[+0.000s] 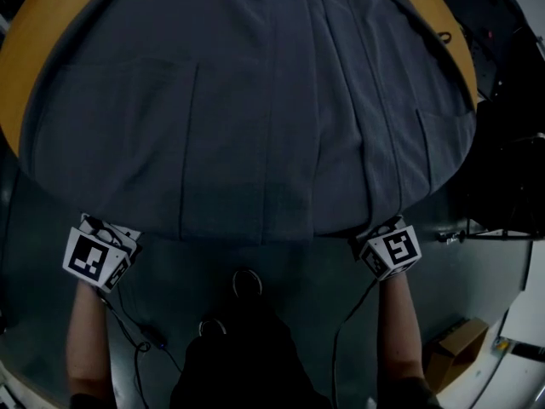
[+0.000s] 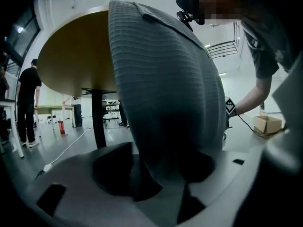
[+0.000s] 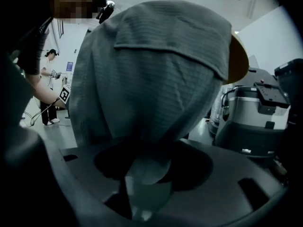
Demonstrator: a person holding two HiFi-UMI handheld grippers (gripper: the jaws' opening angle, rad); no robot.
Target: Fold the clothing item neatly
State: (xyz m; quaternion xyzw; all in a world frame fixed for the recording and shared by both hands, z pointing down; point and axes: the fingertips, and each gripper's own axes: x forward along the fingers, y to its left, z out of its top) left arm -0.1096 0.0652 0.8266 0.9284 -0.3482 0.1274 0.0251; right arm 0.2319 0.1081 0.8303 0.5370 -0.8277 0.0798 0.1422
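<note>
**Item:** grey garment (image 1: 255, 100), one piece, spread flat over a round wooden bench (image 1: 15, 75). Its near hem hung off the bench edge.

**Left tongs** (image 1: 129, 235): sat at the hem's left corner with the jaws wide. In the left gripper view the cloth dropped down between them, and no pad was seen pressing on it (judged loose, not gripped).

**Hem:** ran straight across from left tongs to right tongs, its long line crosswise to both. The body of the garment lay beyond and above the two pairs of tongs, reaching away over the bench toward the far rim.

**Right tongs** (image 1: 364, 239): sat at the hem's right corner, jaws likewise wide. The right gripper view showed a fold of the corner hanging free between them.

**Governing relation:** each corner sat directly within its own tongs, and neither hand was nearer than the other. A fold would likely call for both to close on the corners and carry the hem forward over the cloth.

**Stage, as judged:** laid out, fold not yet made.

**Risk, as judged:** the overhanging hem could slide off the bench if only one corner were taken.
</note>
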